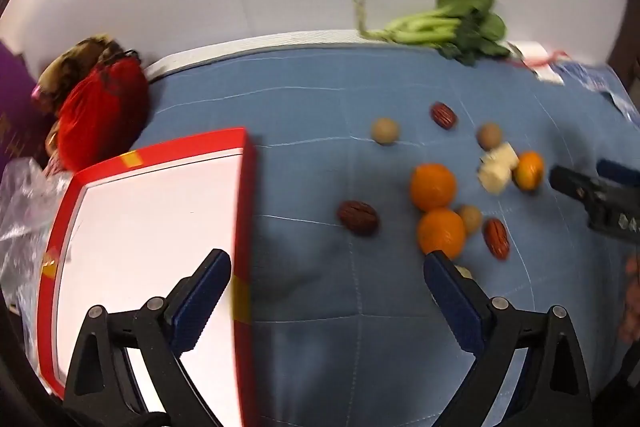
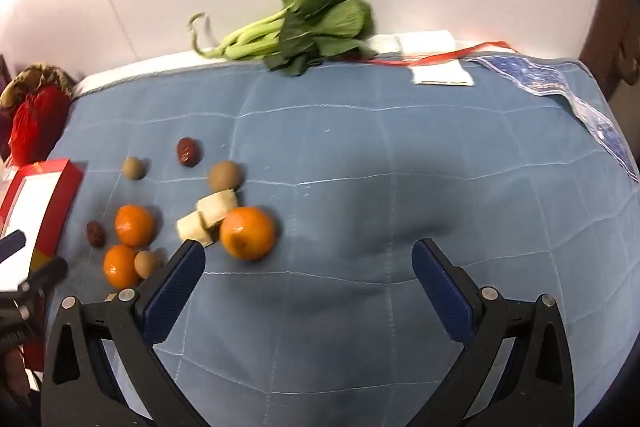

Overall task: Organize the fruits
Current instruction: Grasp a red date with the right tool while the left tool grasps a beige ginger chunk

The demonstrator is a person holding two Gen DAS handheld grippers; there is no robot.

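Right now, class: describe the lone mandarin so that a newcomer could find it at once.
Start at the blue quilted cloth and its scatter of fruit. Beside the pale cut banana pieces lies a round orange mandarin, touching them. The other two mandarins sit together nearer the red-rimmed box.

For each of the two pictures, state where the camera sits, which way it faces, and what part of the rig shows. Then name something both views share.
Left wrist: on the left gripper, angled down over the red-rimmed box and blue cloth; its open fingers show.
Right wrist: on the right gripper, angled down over bare cloth; its open fingers show.
Shared: oranges, bok choy, cloth.
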